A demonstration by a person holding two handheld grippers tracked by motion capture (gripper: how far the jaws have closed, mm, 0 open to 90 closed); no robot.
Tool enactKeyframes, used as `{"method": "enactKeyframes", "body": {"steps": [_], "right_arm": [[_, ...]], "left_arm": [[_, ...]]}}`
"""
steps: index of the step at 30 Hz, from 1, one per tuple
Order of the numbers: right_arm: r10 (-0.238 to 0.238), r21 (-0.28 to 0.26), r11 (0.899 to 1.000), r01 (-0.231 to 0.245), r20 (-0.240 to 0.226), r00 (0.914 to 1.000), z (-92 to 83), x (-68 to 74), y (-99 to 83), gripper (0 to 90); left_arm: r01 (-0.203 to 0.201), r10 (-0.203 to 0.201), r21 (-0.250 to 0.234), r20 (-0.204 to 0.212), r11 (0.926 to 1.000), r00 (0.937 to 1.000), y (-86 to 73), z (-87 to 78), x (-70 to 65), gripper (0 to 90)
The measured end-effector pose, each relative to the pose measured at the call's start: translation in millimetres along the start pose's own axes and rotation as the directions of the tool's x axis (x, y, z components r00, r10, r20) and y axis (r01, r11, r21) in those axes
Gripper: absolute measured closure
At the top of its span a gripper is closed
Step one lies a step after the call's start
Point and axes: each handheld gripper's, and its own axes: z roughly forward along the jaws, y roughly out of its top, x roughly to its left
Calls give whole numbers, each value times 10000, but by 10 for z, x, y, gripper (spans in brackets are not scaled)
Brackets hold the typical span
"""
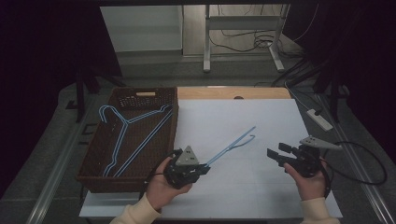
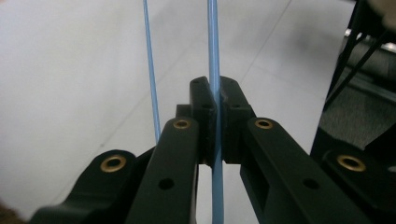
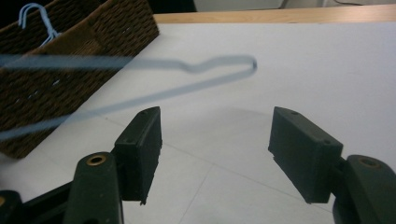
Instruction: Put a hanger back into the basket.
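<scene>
Flanking the held hanger (image 1: pixel 232 145): wicker basket (image 1: pixel 93 161), 2 hangers (image 1: pixel 126 135) inside.

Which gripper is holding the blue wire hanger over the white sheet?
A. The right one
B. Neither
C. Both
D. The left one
D: the left gripper is clamped on the blue hanger, while the right gripper stands open with nothing between its jaws.

Dim room; grey floor (image 1: pixel 154 70), white table legs (image 1: pixel 206 42) behind, loose cables (image 1: pixel 243 39), power strip (image 1: pixel 320 119) at right.
</scene>
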Motion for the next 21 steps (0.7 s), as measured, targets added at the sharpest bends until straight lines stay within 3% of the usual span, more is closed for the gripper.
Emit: {"method": "enactKeyframes", "body": {"steps": [5, 10, 11, 14, 21], "right_arm": [[-238, 80, 9997, 239, -35, 9997, 51, 19, -47, 344], [-380, 277, 9989, 383, -120, 9992, 110, 33, -100, 337], [-486, 336, 9982, 490, -148, 9987, 126, 37, -112, 335], [-619, 469, 9969, 625, -137, 9980, 155, 48, -125, 331], [-895, 740, 9932, 902, -124, 9959, 215, 75, -140, 330]], "left_arm": [[351, -355, -424, -68, 9985, 9993, -14, -334, 151, 864], [980, -978, -979, 67, 9904, 9952, -112, -638, 368, 864], [994, -1001, -915, -28, 9908, 9950, -118, -676, 392, 864], [1338, -1354, -1393, -19, 9812, 9908, -156, -846, 477, 864], [1696, -1907, -2145, -814, 9619, 9783, -247, -1208, 635, 864]]}}
